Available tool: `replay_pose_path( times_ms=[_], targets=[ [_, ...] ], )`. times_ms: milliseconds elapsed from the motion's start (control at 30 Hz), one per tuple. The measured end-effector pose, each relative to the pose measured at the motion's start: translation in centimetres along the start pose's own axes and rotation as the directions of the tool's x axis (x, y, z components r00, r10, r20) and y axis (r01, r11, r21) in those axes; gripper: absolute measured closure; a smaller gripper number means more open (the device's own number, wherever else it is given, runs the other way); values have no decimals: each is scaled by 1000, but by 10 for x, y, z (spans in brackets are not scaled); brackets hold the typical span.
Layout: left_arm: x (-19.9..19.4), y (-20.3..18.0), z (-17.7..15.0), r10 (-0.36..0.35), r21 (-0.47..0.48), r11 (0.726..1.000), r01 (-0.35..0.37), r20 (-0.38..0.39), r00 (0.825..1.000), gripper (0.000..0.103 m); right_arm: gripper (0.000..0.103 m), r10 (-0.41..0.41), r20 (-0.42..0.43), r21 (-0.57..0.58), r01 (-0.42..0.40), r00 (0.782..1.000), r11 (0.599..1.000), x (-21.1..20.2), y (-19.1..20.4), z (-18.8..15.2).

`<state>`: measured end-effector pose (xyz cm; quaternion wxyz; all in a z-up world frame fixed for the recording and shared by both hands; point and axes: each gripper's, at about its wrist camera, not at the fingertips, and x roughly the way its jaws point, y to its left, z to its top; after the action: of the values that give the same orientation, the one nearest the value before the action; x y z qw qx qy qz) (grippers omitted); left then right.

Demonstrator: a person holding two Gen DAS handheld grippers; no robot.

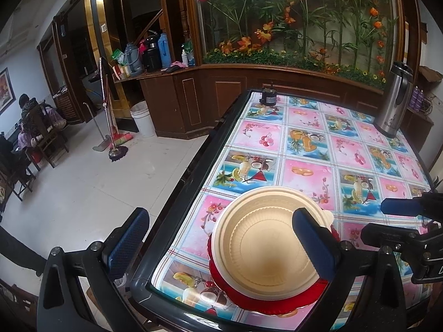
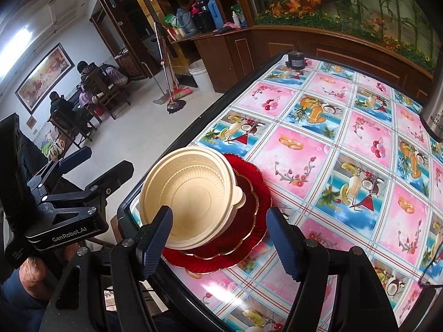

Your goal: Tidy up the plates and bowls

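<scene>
Bowl [image 2: 193, 196] sits on red plates [image 2: 243, 221], just ahead between right gripper [image 2: 221, 238] fingers | both grippers wide apart, holding nothing | stacking looks done | next: pull back, left gripper [image 1: 221, 243] too

Both claws tilt downward over the near corner of the bench [image 1: 318, 144]. The left claw [image 1: 221, 246] stands with its jaws spread wide. The right claw [image 2: 221, 238], just beside it, is likewise spread wide, gripping nothing.
</scene>
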<state>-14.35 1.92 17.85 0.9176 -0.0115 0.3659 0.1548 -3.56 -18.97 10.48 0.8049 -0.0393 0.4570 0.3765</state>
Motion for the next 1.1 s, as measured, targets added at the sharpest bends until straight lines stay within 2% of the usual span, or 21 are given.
replay_pose_path(
  times_ms=[300,400,533,633,733,1100],
  targets=[
    [-3,4,1,-34,-6,999,34,3,999,0,28,6,-4,-7,-6,1000,1000,2,0,1],
    [-2,4,0,-35,-5,999,35,-23,999,0,28,9,-8,-10,-9,1000,1000,4,0,1],
    [0,7,-8,-127,-33,992,126,-47,991,0,28,15,-14,-14,-15,1000,1000,6,1,1],
    [2,9,-12,-132,-44,991,130,-57,990,0,28,20,-19,-15,-20,1000,1000,8,1,0],
    [0,10,-13,-170,-57,984,167,-50,984,0,28,25,-24,-11,-25,999,1000,9,0,0],
    [3,11,-16,-167,-77,984,163,-62,984,0,27,29,-31,-14,-29,999,999,11,2,-1]
  ],
)
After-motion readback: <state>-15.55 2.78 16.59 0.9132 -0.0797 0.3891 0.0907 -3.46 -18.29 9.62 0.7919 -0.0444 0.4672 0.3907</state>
